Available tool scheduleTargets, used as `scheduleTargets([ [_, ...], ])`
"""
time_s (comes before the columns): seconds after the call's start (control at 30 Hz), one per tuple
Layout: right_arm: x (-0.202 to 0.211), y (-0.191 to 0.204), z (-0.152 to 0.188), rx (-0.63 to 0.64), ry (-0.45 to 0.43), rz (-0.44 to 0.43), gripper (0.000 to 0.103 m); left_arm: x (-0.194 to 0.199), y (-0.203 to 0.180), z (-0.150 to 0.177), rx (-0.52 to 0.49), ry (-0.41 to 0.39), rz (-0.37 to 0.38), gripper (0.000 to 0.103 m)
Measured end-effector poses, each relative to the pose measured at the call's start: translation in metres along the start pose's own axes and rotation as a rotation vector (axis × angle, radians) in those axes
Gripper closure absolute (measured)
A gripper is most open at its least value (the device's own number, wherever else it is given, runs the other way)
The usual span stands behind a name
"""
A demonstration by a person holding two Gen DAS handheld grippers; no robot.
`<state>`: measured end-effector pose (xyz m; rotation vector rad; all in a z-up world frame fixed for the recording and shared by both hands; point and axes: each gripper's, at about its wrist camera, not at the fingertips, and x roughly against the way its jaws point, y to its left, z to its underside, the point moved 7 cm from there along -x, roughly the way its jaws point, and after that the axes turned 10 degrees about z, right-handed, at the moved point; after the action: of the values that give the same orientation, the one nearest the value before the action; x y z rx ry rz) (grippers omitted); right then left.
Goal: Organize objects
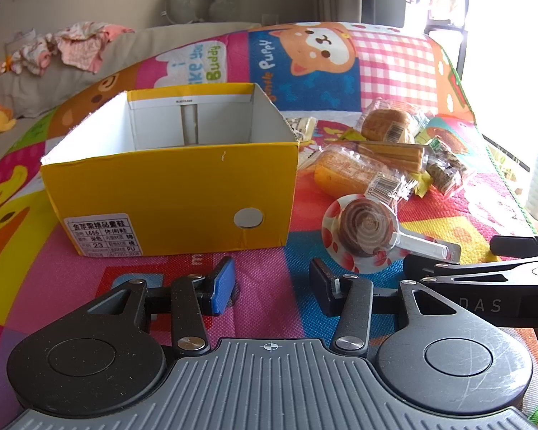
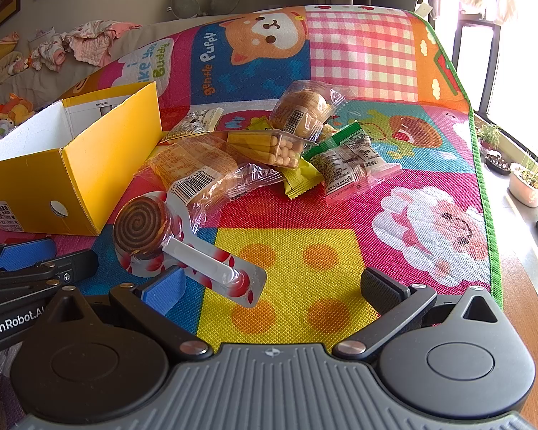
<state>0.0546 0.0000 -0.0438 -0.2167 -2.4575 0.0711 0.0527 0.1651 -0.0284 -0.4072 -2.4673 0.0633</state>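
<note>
1. Yellow box [image 1: 168, 193] stood open on the play mat [image 2: 287, 261]; visible interior looked empty.
2. Wrapped snacks [image 2: 269, 143] lay heaped right of it; spiral lollipop [image 2: 143, 229] nearest. Judged: nothing sorted yet.
3. Left gripper [image 1: 272, 286] and right gripper [image 2: 272, 286]: fingers apart, holding nothing.

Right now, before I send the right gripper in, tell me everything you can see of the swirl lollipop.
The swirl lollipop is a flat brown spiral disc on a white stick, sealed in a clear wrapper printed with red dots. It lies flat on the play mat, stick toward the right gripper, just right of the yellow box. A bread packet overlaps the wrapper's far edge. Nothing grips it.
</note>
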Motion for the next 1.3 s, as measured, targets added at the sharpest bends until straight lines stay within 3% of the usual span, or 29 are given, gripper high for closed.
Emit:
scheduleTargets([
  [1.3,0.0000,0.0000,0.0000,0.000,0.000,0.000,0.000,0.0004,0.0015,-0.0002,0.002,-0.001,0.001,0.051],
])
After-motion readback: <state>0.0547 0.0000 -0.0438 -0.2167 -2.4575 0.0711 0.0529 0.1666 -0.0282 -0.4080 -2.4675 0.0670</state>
